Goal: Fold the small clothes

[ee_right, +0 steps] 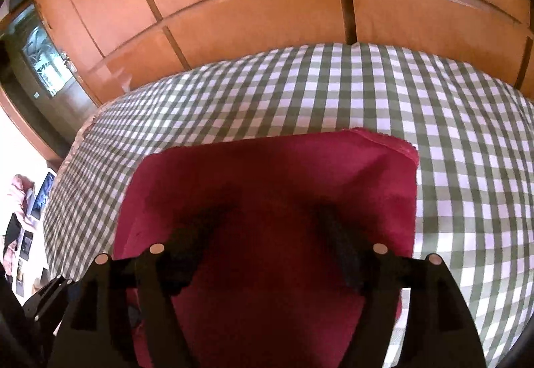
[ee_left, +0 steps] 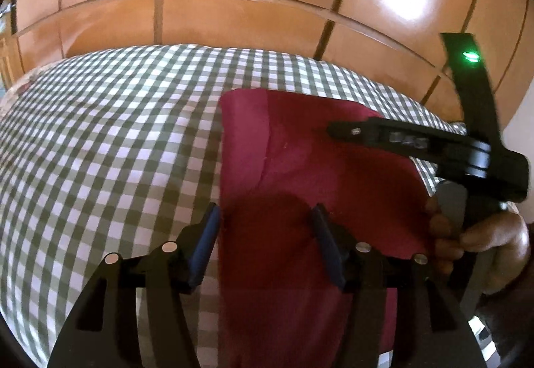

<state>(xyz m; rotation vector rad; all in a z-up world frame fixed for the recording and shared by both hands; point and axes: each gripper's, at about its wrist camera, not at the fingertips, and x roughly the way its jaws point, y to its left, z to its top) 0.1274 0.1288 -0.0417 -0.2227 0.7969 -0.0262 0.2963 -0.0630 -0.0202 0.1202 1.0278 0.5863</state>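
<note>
In the left wrist view, your left claw point(ee_left: 265, 231) stands wide open with nothing between its blue-padded fingers point(ee_left: 205, 244); both hover over the near left part of the red cloth point(ee_left: 300, 167). The cloth lies flat on the green-and-white checked sheet point(ee_left: 110, 141), its left edge running just beside the left finger, and a fold line crosses its upper left part. To the right, your right claw point(ee_left: 330, 131) reaches over the far right part of the cloth, its tip close to the fabric; from this side you cannot tell how far it is open. Your right hand point(ee_left: 480, 234) grips its handle at the right edge of the cloth, and a green light point(ee_left: 471, 56) glows on the upright part above. Wooden wardrobe doors point(ee_left: 250, 0) stand behind the sheet. In the right wrist view, the right claw point(ee_right: 267, 224) is spread wide and empty, its fingers dark against the shaded cloth point(ee_right: 267, 167). The cloth fills the centre, with a stitched corner point(ee_right: 393, 141) at its far right, and the sheet point(ee_right: 333, 90) surrounds it.
</note>
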